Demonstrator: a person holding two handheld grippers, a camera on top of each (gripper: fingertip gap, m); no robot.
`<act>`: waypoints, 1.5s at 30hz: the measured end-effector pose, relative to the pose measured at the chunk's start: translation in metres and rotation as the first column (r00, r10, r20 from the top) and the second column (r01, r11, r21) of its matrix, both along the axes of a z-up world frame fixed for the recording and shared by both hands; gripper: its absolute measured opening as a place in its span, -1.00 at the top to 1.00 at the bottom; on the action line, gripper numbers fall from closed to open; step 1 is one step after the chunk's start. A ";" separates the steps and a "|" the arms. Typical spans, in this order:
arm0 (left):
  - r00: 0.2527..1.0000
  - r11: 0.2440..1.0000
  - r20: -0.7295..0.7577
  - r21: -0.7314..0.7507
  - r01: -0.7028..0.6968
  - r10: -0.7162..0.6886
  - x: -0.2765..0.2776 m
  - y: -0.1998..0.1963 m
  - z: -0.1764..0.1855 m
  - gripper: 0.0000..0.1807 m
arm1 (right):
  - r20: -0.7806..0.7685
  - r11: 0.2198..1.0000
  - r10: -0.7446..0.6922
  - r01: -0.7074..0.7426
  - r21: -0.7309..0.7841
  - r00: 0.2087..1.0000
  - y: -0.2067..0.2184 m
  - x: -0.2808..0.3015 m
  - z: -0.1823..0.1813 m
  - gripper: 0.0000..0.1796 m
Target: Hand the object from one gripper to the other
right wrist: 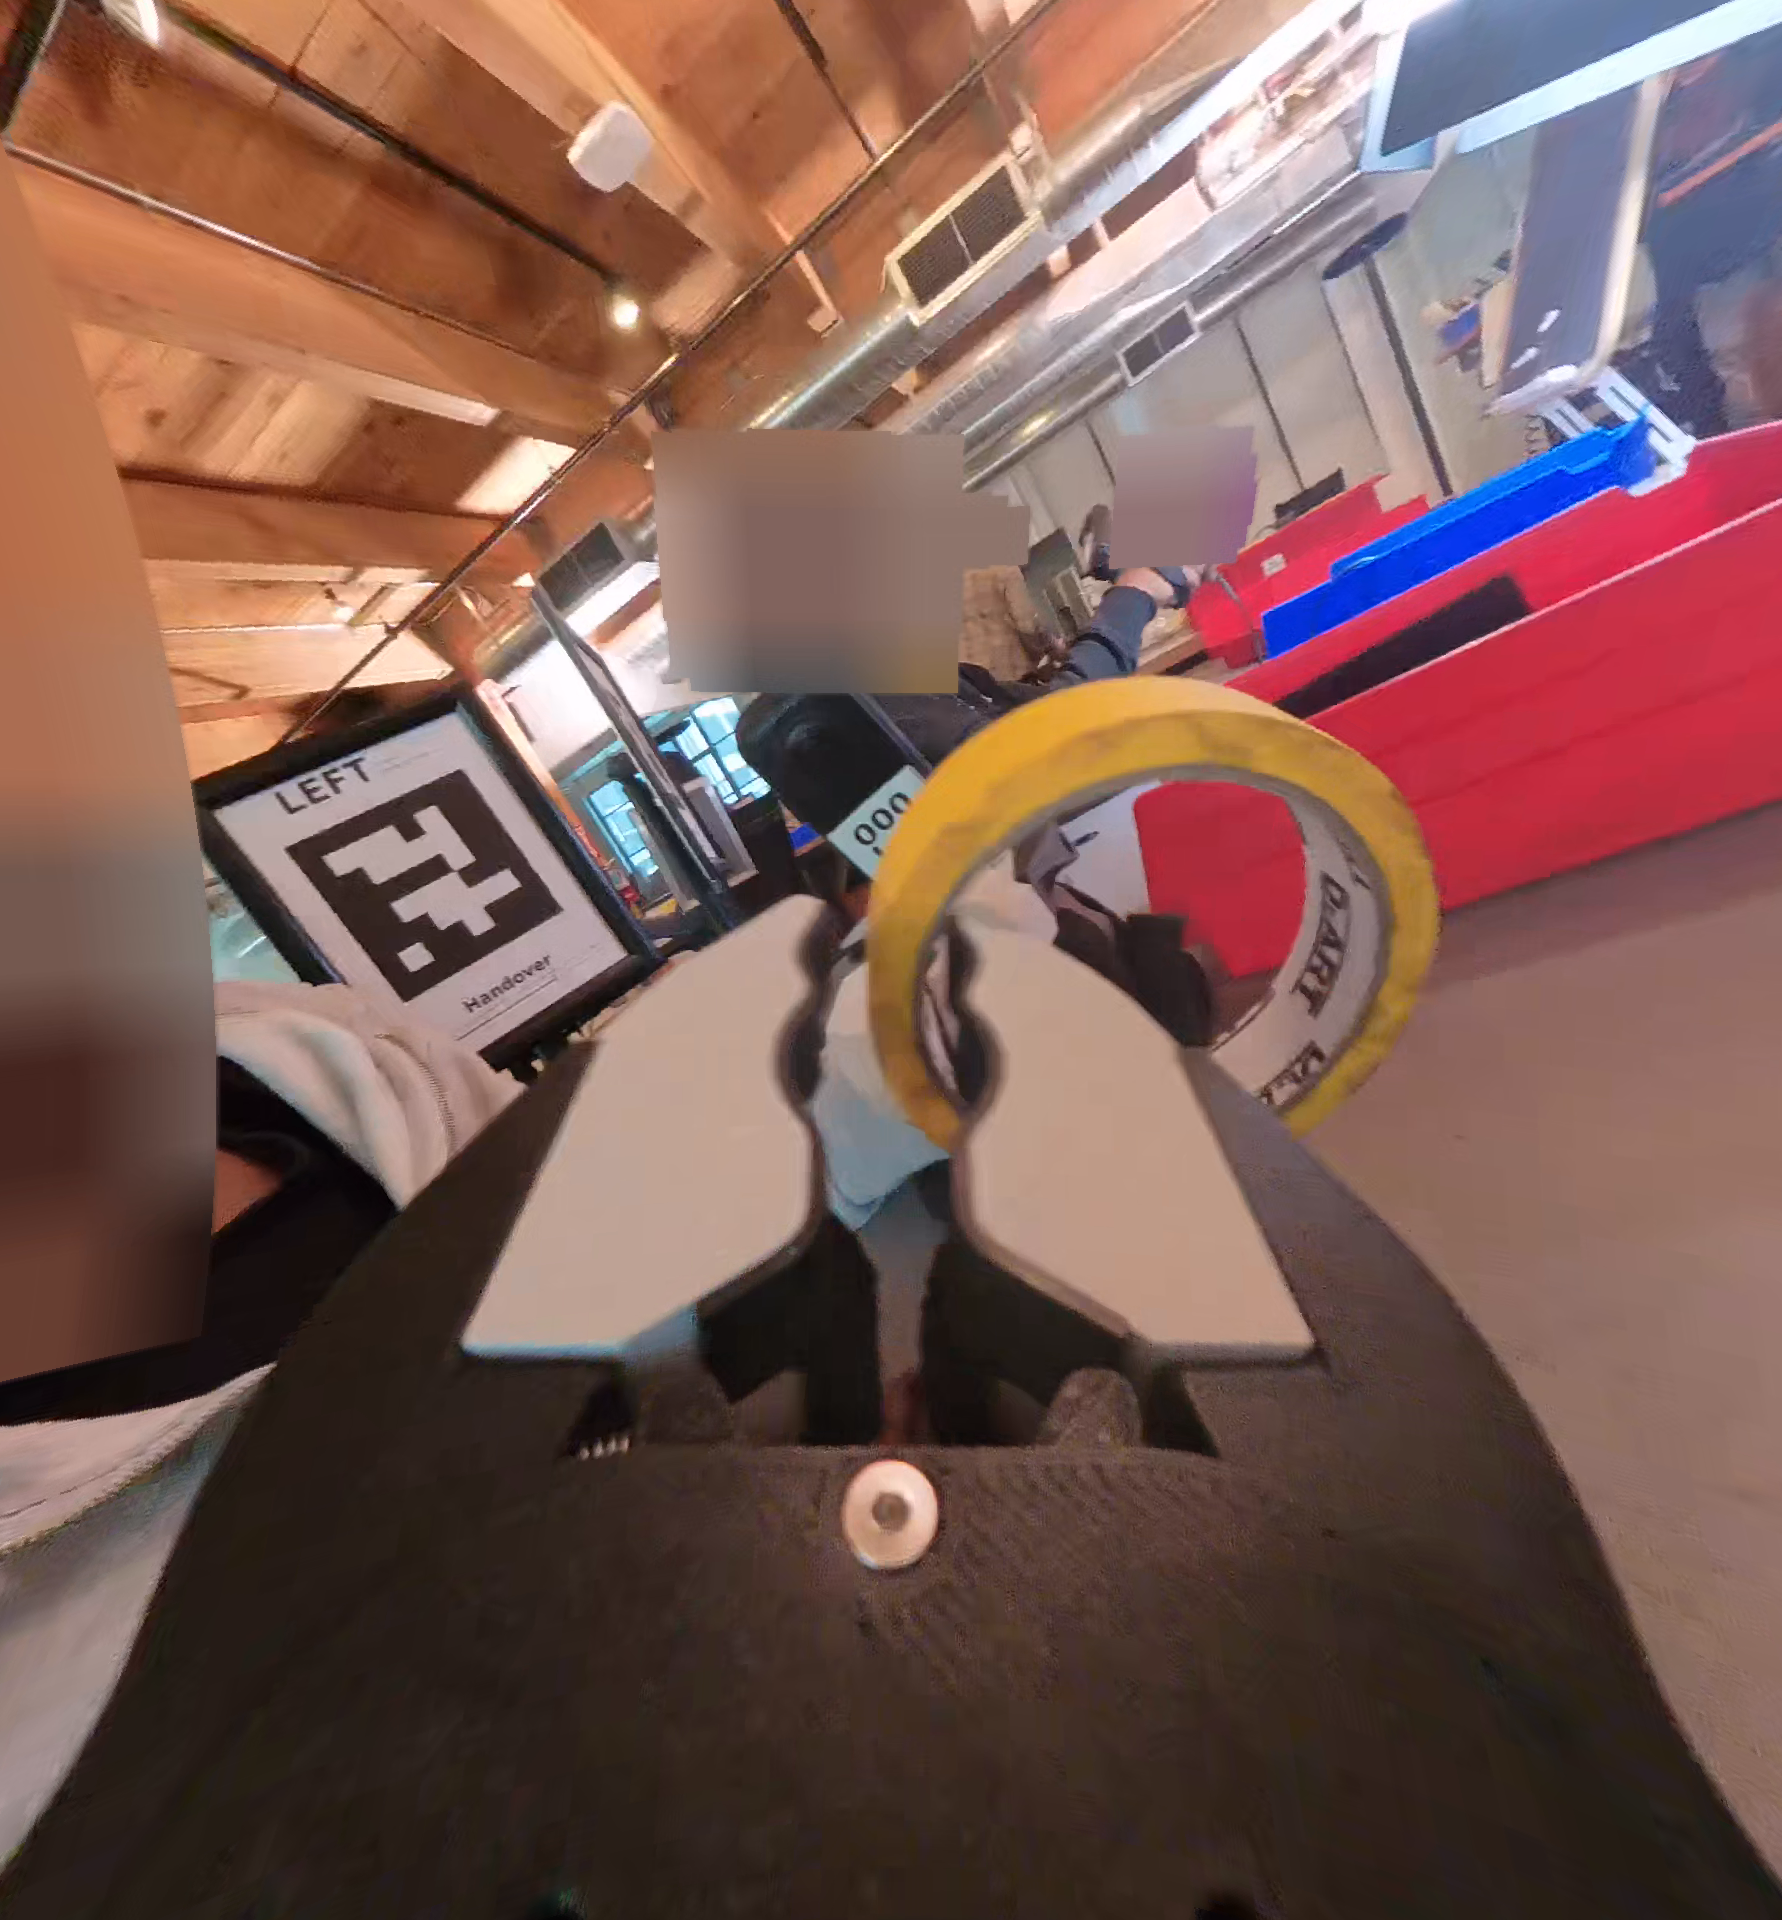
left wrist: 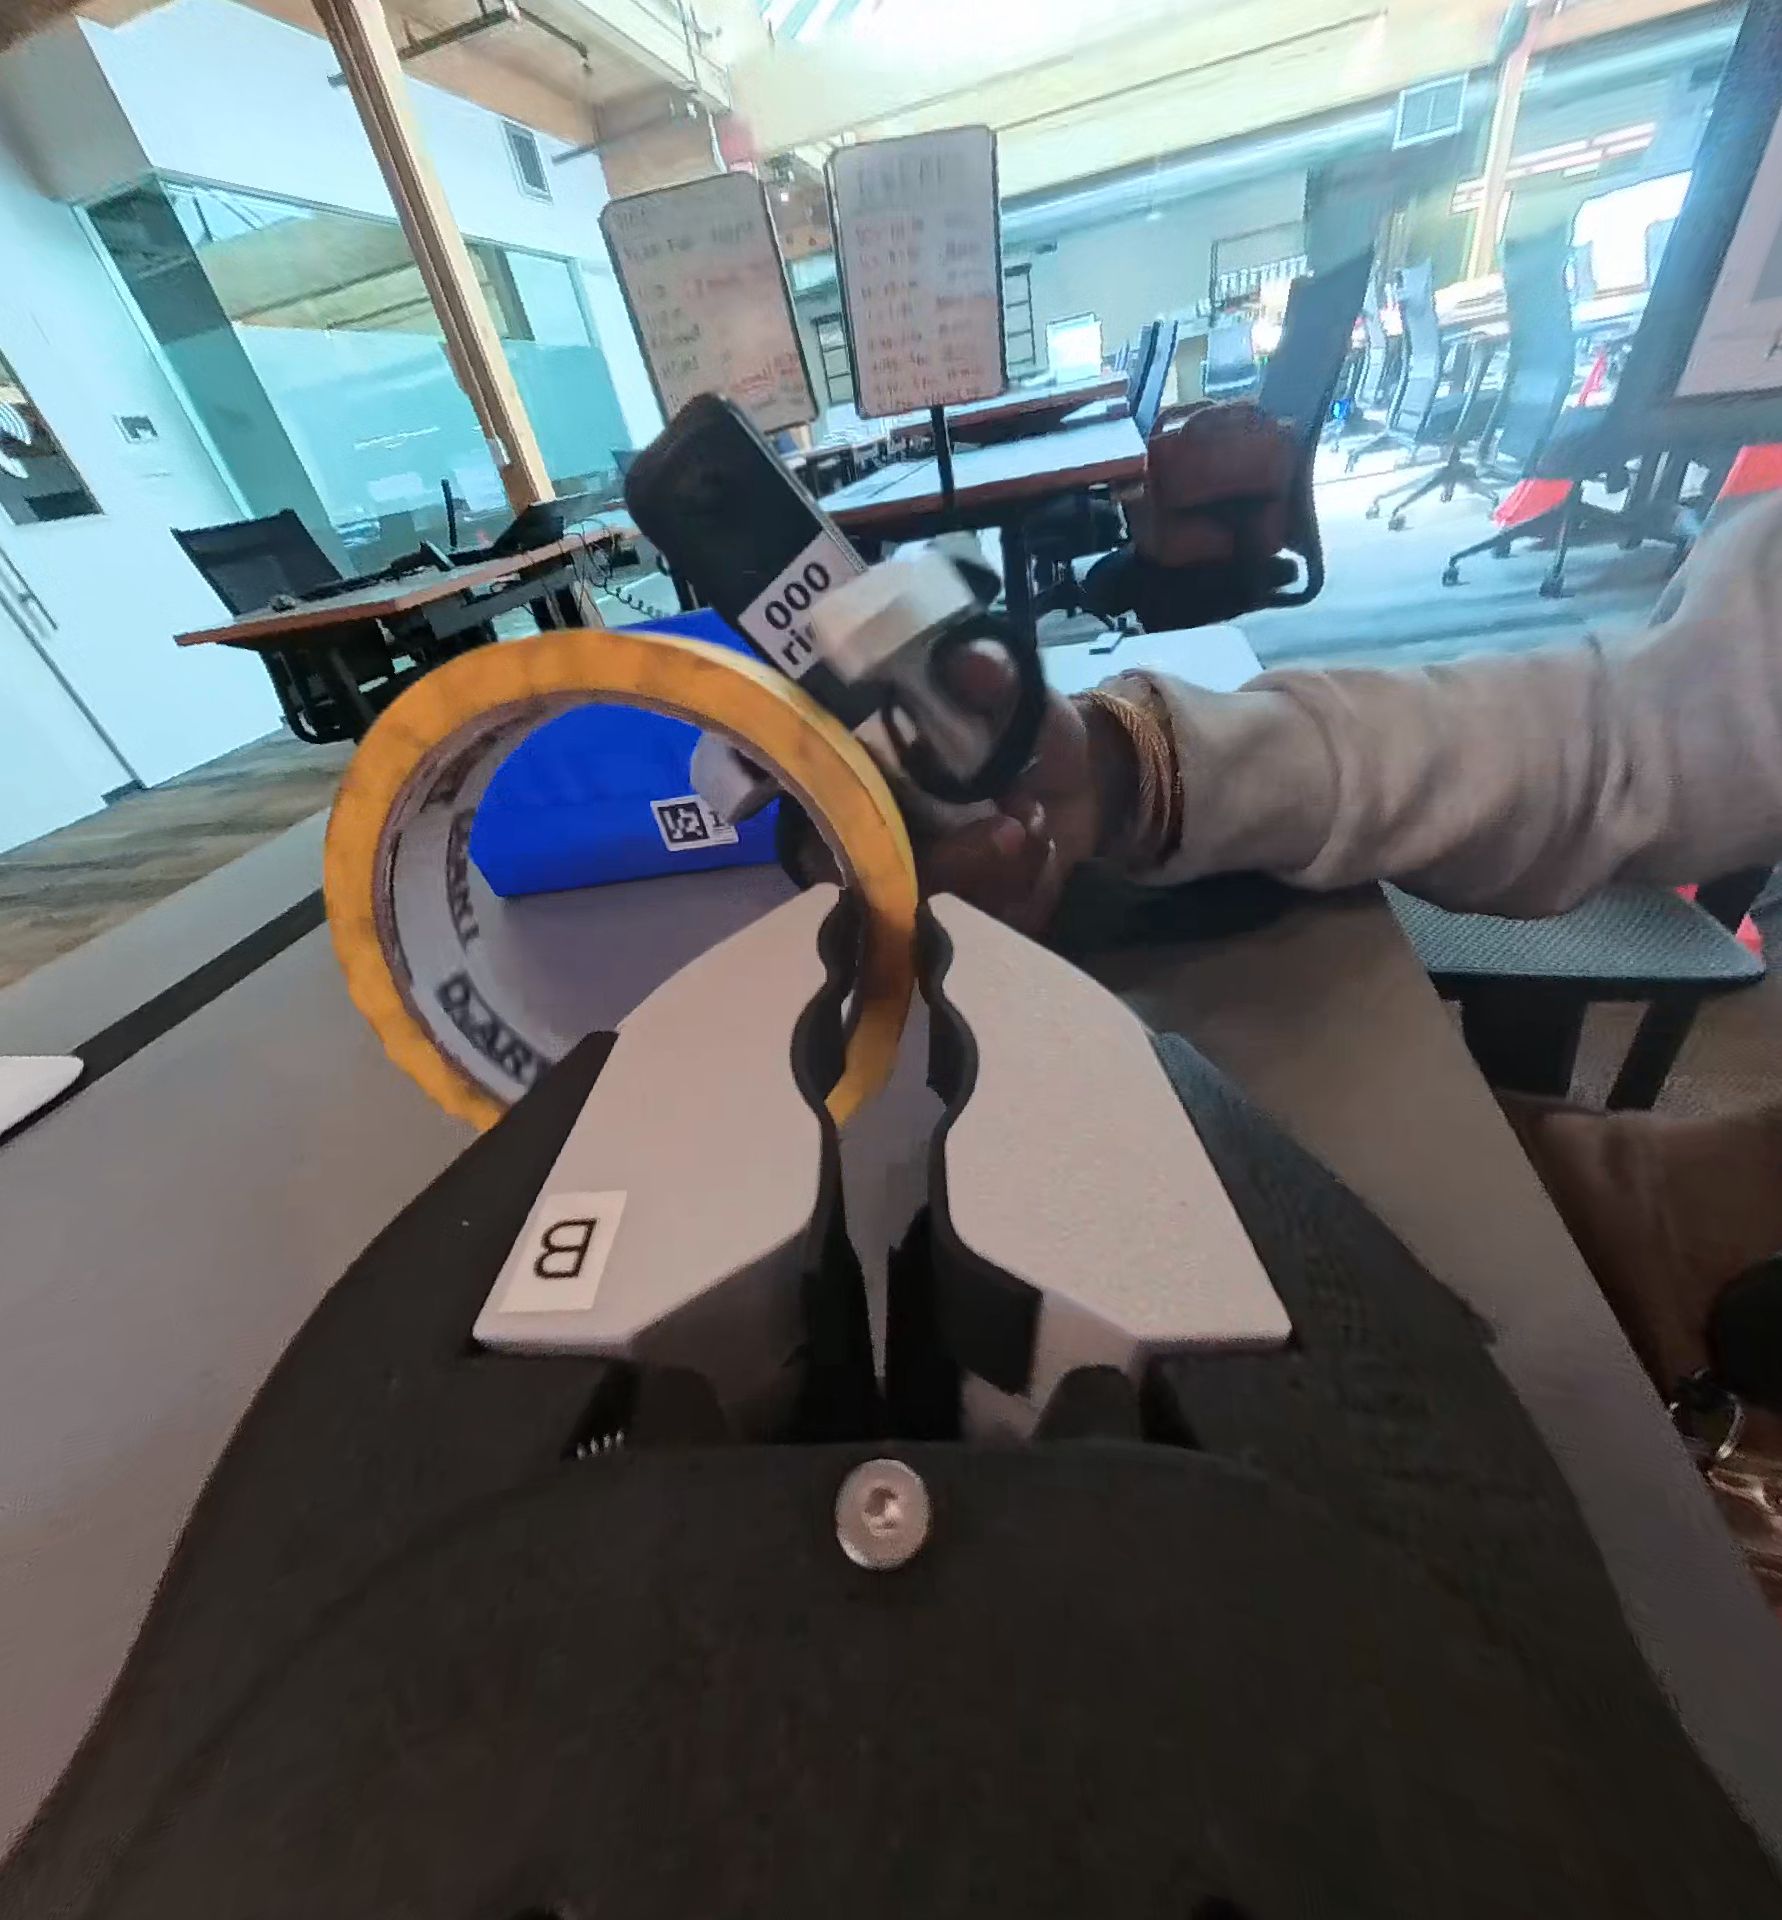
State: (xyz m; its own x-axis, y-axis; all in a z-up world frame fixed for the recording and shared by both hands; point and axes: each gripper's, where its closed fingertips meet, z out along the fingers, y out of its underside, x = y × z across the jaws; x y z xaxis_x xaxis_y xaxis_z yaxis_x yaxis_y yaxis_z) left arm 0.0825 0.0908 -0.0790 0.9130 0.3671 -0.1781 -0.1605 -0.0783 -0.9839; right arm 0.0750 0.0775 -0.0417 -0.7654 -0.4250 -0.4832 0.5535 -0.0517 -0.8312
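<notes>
A yellow tape roll (left wrist: 606, 665) with a white printed core is held on edge above the dark table (left wrist: 191, 1195). My left gripper (left wrist: 876, 914) is shut on its near rim. My right gripper (left wrist: 773, 748) reaches in from the far right, one finger (left wrist: 731, 779) inside the ring and the other hidden behind the rim. In the right wrist view, the right gripper (right wrist: 892, 935) straddles the rim of the roll (right wrist: 1126, 717). The rim rests against the right finger (right wrist: 1074, 1091), with a gap on the left-finger side. The left gripper's black body (right wrist: 814, 748) shows behind.
A blue bin (left wrist: 596, 790) stands on the table behind the roll. Red bins (right wrist: 1593, 675) and a blue bin (right wrist: 1469, 520) lie to the right. A framed marker sign (right wrist: 419, 873) stands at left. A person's sleeve (left wrist: 1438, 748) comes from the right. Whiteboards (left wrist: 918, 270), desks and chairs are beyond.
</notes>
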 end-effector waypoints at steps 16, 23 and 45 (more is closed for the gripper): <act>0.887 0.900 0.367 0.421 0.109 -0.279 0.004 -0.019 0.030 0.81 | -0.827 0.959 -0.139 0.284 0.025 0.545 -0.020 0.020 -0.048 0.89; 0.971 0.964 0.181 0.241 0.112 -0.158 0.009 -0.011 0.020 0.88 | -0.565 0.979 -0.134 0.198 0.053 0.814 -0.013 0.016 -0.029 0.71; 0.863 0.848 0.344 0.504 0.164 -0.371 -0.013 -0.013 0.059 0.62 | -0.743 0.892 -0.377 0.433 -0.130 0.553 -0.005 -0.003 -0.003 0.88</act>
State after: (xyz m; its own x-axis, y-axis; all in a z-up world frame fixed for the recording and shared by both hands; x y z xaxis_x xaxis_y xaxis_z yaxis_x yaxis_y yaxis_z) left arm 0.0696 0.0774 -0.0196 0.9330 0.0403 0.3575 0.3193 0.3652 -0.8744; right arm 0.0723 0.0725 -0.0443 -0.9514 0.0303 0.3064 -0.3076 -0.0466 -0.9504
